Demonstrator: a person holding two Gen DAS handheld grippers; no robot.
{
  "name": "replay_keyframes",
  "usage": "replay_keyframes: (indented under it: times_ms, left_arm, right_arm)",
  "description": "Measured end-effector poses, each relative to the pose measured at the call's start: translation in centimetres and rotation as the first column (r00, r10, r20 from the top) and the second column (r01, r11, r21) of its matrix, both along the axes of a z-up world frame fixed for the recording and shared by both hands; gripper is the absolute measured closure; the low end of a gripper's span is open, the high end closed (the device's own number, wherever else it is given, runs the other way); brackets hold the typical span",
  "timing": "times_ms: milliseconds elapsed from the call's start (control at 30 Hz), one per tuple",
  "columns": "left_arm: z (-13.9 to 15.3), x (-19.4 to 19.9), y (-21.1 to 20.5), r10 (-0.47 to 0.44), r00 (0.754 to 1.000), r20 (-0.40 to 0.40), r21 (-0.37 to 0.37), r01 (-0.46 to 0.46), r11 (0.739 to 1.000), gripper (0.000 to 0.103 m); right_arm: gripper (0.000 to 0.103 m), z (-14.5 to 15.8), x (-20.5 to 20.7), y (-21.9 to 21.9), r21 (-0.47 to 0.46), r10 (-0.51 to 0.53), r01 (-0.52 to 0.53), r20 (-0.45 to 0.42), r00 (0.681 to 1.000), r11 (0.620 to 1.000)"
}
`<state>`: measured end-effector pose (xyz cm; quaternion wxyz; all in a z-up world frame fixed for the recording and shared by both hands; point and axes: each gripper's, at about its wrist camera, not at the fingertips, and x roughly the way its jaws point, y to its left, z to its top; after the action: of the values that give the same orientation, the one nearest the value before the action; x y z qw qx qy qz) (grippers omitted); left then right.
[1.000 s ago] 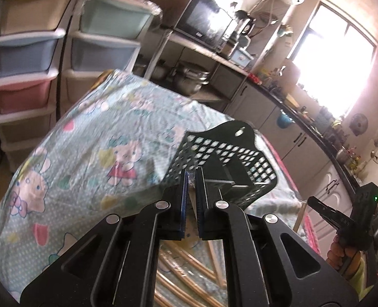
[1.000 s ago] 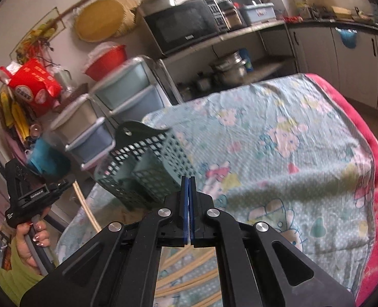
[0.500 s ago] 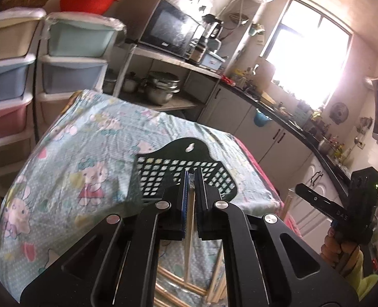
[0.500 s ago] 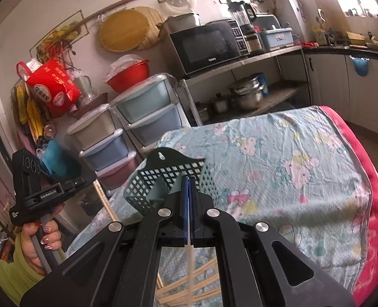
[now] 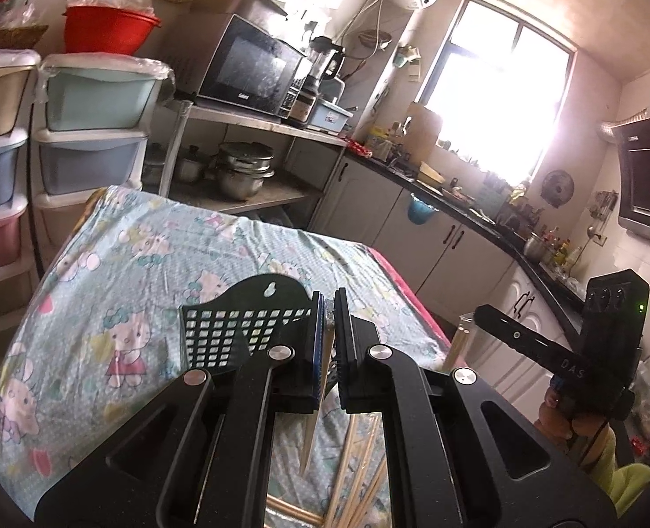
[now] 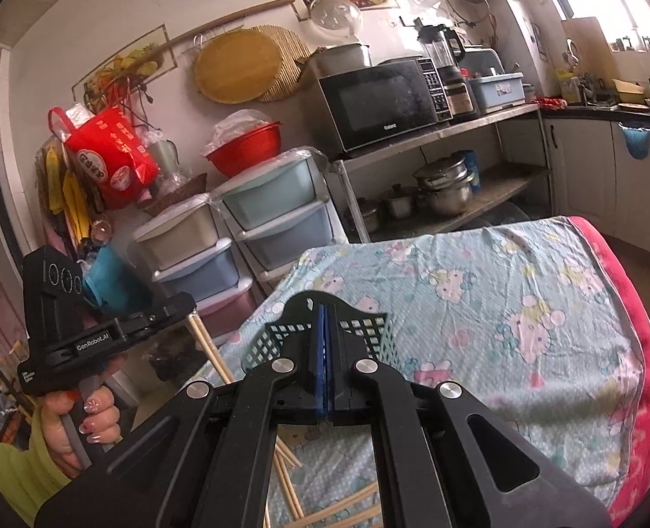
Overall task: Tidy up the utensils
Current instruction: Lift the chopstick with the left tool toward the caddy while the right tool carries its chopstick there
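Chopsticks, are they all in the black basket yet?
Not yet. I can't see any sticks standing in the black basket, so nothing looks done. In hand: the left gripper is shut on a chopstick, and the right gripper is shut on a second chopstick. Left: both go in, then the loose chopsticks lying on the cloth.

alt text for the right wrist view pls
The right claw, shut on a chopstick, points over a black mesh basket on a table with a cartoon-cat cloth. More chopsticks lie on the cloth below. At left a hand holds the left claw with a chopstick; behind are drawers and a microwave.
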<state>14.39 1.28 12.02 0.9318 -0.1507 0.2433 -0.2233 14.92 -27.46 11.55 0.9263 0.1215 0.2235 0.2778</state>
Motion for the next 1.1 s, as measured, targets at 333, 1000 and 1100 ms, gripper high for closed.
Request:
replay_keyframes:
  times_ms: [333, 1000, 1100]
  left_arm:
    - [3.8, 0.6, -0.1, 0.001, 0.997, 0.083, -0.004, 0.0, 1.0, 0.1]
    - [8.5, 3.2, 2.8, 0.127, 0.975, 0.184, 0.004, -0.13, 0.992, 0.1]
    - [8.4, 3.8, 3.1, 0.139, 0.974, 0.178, 0.013, -0.143, 0.99, 0.1]
  right_arm:
    - [0.102, 3.4, 1.0, 1.8, 0.027, 0.05, -0.052, 0.056, 0.997, 0.998]
    - [0.102, 9.3, 5.7, 5.4, 0.069, 0.078, -0.088, 0.133, 0.988, 0.994]
    - [0.102, 9.5, 6.7, 5.9, 0.07, 0.079, -0.089, 0.124, 0.989, 0.994]
